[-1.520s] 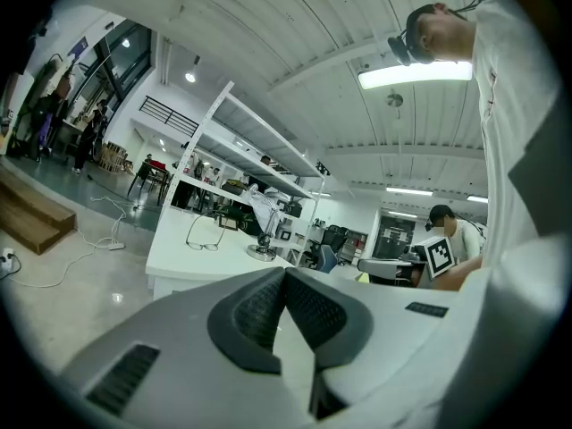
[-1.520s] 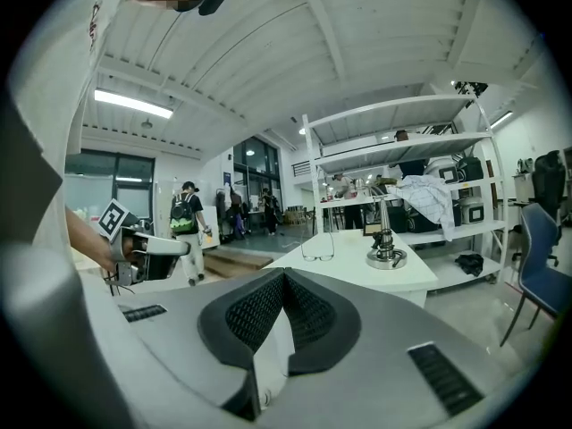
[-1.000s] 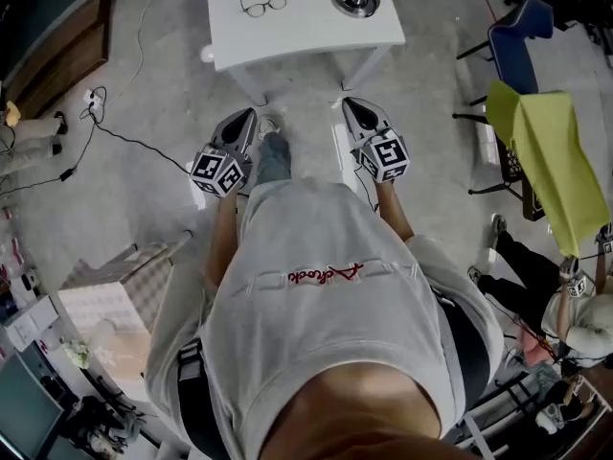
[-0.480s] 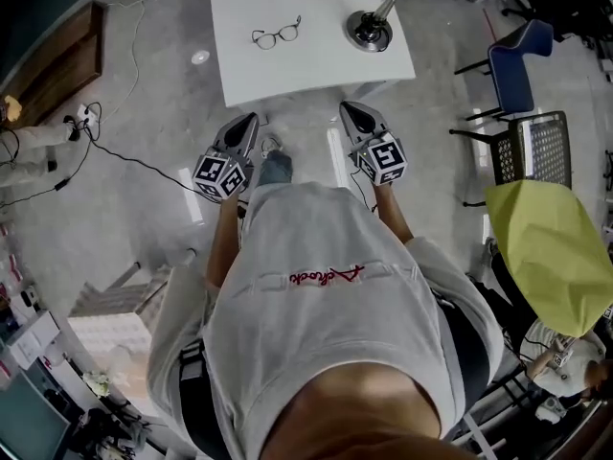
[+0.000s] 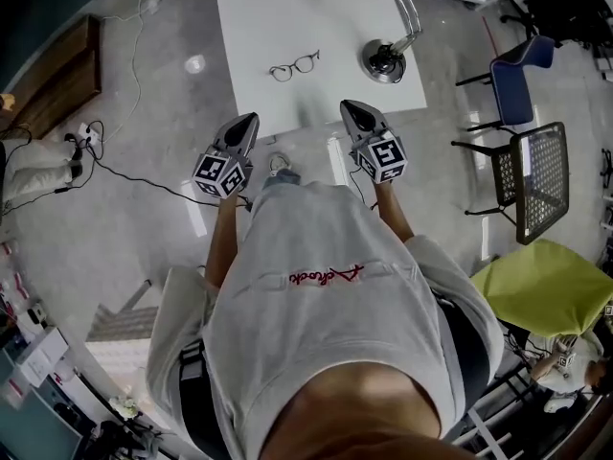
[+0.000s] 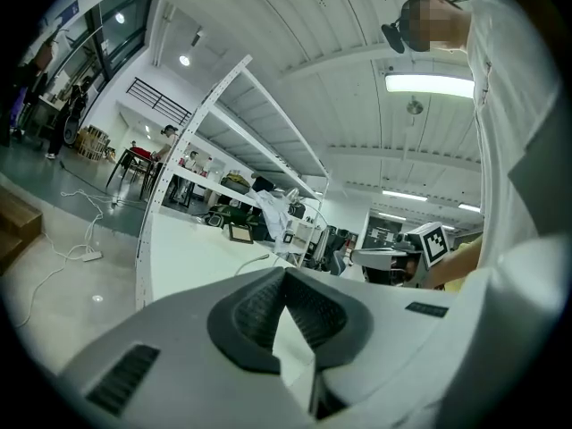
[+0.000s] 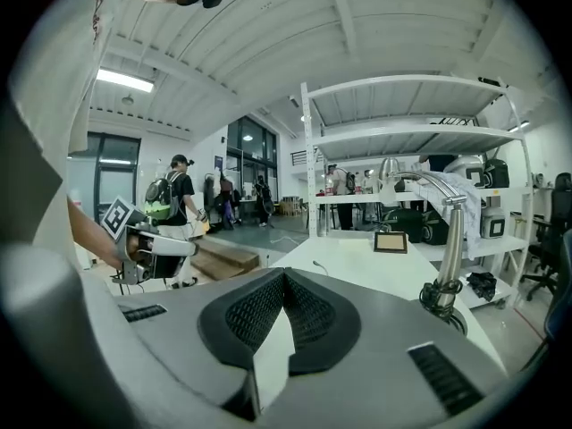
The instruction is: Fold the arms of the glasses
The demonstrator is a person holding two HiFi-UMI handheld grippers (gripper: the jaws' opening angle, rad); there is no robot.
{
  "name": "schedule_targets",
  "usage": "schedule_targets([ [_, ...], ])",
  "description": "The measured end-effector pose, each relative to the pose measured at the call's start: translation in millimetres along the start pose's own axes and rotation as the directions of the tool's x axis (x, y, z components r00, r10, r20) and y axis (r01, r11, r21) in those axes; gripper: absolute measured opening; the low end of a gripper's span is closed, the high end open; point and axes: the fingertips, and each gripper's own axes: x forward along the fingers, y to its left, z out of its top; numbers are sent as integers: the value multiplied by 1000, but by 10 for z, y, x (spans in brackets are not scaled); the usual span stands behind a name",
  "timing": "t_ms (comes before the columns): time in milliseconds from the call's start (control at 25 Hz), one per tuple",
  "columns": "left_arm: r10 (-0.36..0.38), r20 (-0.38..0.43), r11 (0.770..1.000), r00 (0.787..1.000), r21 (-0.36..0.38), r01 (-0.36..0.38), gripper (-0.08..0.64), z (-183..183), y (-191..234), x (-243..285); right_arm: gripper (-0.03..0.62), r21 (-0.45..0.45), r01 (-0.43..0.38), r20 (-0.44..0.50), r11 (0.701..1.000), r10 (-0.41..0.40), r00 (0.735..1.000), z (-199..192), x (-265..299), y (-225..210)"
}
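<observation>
On the white counter (image 5: 259,27) ahead of the person, the glasses (image 5: 294,66) lie by themselves towards its near edge, lenses side by side. A lamp base (image 5: 386,62) stands near them on the person's right, apart from them. At this size it cannot be made out whether the arms are spread or tucked in. The left gripper (image 5: 248,123) and the right gripper (image 5: 351,110) are both held out in front of the body, level with each other. Their tips sit at about the counter's near edge, the right one just over it. Both are well short of the glasses and touch nothing. Each gripper's own view shows its ribbed black pads meeting at the tip, with only the white counter surface visible through the wedge behind them, so both pairs of jaws are together and empty. The task appears not to have begun: nothing holds the frame and neither arm is being worked. What is left is the whole job. The grippers have to be brought over the counter and the jaws parted. One gripper would steady the frame at the front while the other swings each arm in turn across the back of the lenses. The wire frame looks thin and light, so it would probably skid on the smooth top if pushed without a hold.
</observation>
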Motion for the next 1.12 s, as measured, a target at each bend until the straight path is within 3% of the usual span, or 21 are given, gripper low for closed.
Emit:
schedule_targets([
  [280, -34, -42, 999, 999, 15, 34, 9, 51, 290, 190, 31, 1, 28, -24, 1000, -28, 999, 1, 306, -152],
  [560, -15, -70, 1000, 997, -6, 14, 9, 6, 371, 364, 31, 17, 10, -62, 1000, -9, 998, -88, 453, -371],
  [1120, 164, -156, 984, 974, -45, -172, 9, -269, 632, 645, 31, 56, -135, -113, 989, 141, 984, -306, 1004, -865],
])
